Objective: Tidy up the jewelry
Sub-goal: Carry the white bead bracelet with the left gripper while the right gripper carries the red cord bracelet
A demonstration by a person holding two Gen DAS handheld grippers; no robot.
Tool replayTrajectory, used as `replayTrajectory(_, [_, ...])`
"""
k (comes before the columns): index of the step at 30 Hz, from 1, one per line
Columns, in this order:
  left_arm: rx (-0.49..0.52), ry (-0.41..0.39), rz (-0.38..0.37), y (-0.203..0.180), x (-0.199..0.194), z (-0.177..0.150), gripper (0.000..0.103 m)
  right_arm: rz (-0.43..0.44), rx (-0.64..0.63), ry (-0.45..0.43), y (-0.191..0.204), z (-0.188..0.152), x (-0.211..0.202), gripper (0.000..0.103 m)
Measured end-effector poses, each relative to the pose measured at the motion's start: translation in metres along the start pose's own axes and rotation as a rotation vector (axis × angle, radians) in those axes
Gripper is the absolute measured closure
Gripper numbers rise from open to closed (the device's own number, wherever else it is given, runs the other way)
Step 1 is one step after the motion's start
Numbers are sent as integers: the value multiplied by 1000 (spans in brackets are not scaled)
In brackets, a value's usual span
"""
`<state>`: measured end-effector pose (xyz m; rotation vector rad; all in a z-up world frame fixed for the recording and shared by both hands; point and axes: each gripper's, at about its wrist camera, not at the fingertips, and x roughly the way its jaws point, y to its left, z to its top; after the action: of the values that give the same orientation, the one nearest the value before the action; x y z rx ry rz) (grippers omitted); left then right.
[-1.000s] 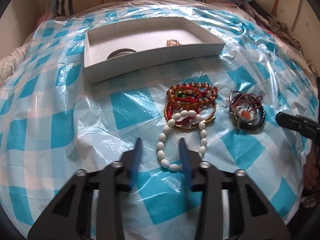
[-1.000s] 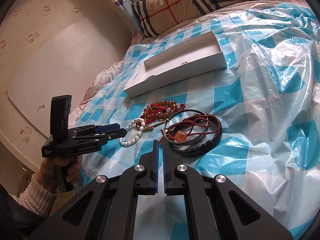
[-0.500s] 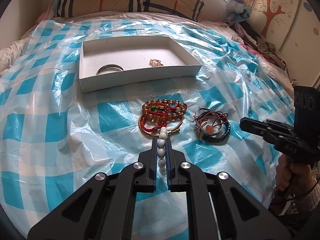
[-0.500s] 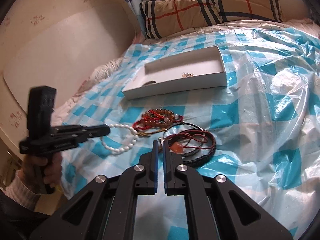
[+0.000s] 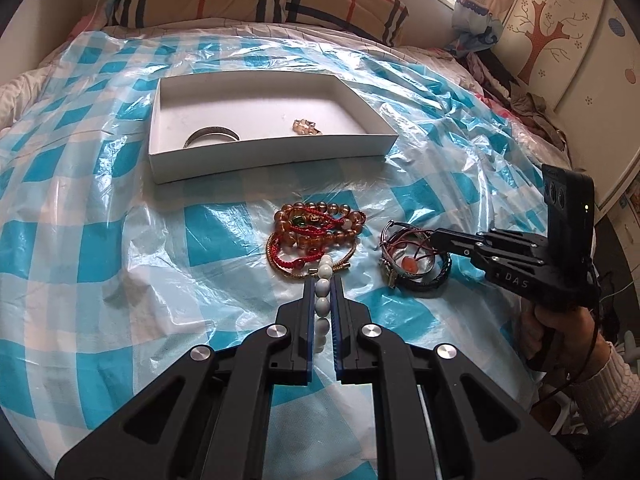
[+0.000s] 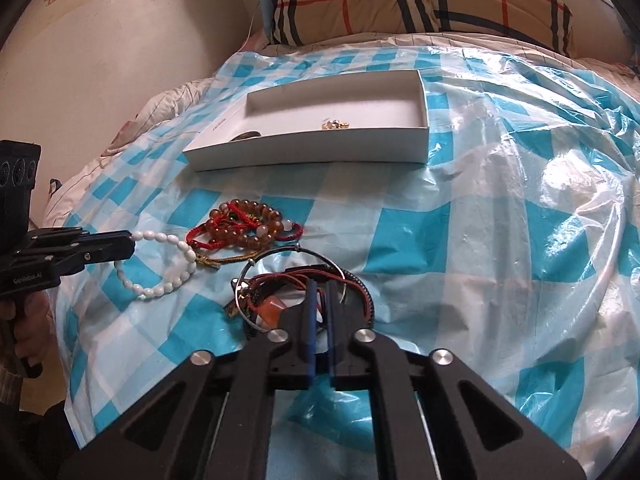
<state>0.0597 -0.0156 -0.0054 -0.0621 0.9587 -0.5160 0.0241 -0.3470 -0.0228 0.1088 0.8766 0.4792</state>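
Observation:
My left gripper (image 5: pixel 322 280) is shut on the white bead bracelet (image 5: pixel 322 288), whose loop hangs from its tips (image 6: pixel 160 264) just above the sheet. Beyond it lies a tangle of amber beads and red cord (image 5: pixel 316 228). To the right, my right gripper (image 6: pixel 319 284) reaches into a bundle of dark braided and red cord bracelets (image 6: pixel 366 292) with an orange stone and a thin silver hoop. Its jaws are closing, and thin cords run through the narrow slit between the pads. The white box (image 5: pixel 272 160) farther back holds a silver bangle (image 5: pixel 212 136) and a small gold piece (image 5: pixel 306 127).
Everything lies on a crinkled blue-and-white checked plastic sheet (image 5: pixel 120 240) spread over a bed. A plaid pillow (image 6: pixel 420 0) lies behind the box. A wall is on the left and a tree-patterned wardrobe (image 5: pixel 560 32) on the right. A hand holds each gripper's handle.
My left gripper went from open around the white beads to shut on them and rose a little. My right gripper moved forward from short of the dark bundle into it.

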Motion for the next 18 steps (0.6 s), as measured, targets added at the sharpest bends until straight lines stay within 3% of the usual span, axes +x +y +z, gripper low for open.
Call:
replayTrajectory(7, [-20, -50, -28, -1, -18, 8, 96, 140, 97, -132, 11, 9, -44, 100])
replayTrajectory(18, [-32, -120, -52, -3, -35, 28, 96, 209, 127, -244, 15, 41, -69, 100])
